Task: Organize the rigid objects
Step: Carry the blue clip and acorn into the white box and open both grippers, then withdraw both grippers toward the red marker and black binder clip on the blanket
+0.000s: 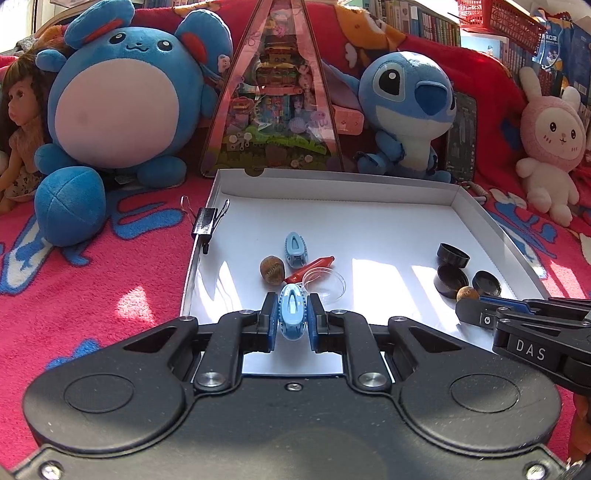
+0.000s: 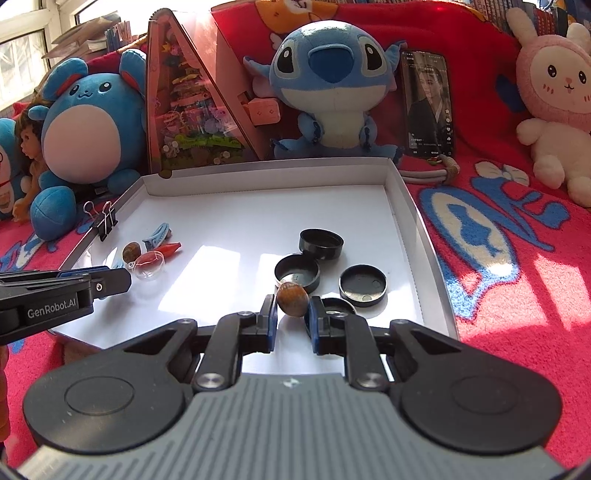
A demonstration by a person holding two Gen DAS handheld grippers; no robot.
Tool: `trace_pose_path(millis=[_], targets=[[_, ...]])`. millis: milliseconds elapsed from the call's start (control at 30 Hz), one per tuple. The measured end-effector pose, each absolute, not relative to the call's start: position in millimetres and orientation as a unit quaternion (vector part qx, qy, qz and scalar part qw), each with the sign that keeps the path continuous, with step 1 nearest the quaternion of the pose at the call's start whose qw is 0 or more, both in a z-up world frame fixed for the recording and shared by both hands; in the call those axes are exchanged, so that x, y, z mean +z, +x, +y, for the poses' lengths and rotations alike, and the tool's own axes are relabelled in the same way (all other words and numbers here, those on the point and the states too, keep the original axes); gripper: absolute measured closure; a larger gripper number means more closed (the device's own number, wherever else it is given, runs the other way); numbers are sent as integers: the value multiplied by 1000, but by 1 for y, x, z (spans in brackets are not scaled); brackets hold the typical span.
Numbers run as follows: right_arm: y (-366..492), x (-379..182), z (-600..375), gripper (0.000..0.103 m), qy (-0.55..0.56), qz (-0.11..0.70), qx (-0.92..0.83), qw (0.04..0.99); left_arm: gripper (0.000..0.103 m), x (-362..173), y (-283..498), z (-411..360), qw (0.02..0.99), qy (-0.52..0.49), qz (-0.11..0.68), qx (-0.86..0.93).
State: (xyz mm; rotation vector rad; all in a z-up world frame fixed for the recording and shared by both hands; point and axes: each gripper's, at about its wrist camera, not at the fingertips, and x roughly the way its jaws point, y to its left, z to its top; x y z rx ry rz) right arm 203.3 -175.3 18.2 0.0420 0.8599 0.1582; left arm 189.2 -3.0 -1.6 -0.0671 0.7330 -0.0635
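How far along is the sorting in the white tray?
Looks done: two groups in the white tray. A blue clip, nut, red piece and clear dome sit left; black caps right. In hand: left gripper shut on a second blue clip, right gripper shut on a brown nut. Left: placing both.

A red fleece blanket (image 2: 517, 295) with blue and white figures covers the surface and rises behind as a backdrop. Sunlight falls across it in bright patches. A window (image 2: 26, 51) shows at the upper left of the right wrist view, with stacked papers beside it. Shelves of books (image 1: 417, 18) run along the back, and a red plastic basket (image 1: 495, 18) sits up on them at the right.
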Motion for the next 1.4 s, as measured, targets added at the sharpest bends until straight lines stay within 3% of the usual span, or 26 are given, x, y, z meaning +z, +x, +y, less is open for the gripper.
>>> trace_pose_path(millis=[433,567,667,733,800,900,1400], targets=[[203,19,-176,80,27,416,76,906,87,-5,188,-7,930,-34,364,-40],[201,20,-180,76,36,415,76,906,86,0,183,-9,934,-25,354,-39],[199,24,-182,75,39,410,76,908,71,5,178,-9,936,-24,350,-43],[196,28,-184,70,40,406,77,910,63,8,174,-8,936,-26,348,-47],[193,31,-186,57,40,402,78,912,56,12,169,-9,936,-25,346,-54],[185,38,-190,55,38,392,79,916,48,18,156,-11,939,-17,338,-67],[125,56,-201,33,-2,358,109,927,38,27,88,-16,935,-15,337,-108]])
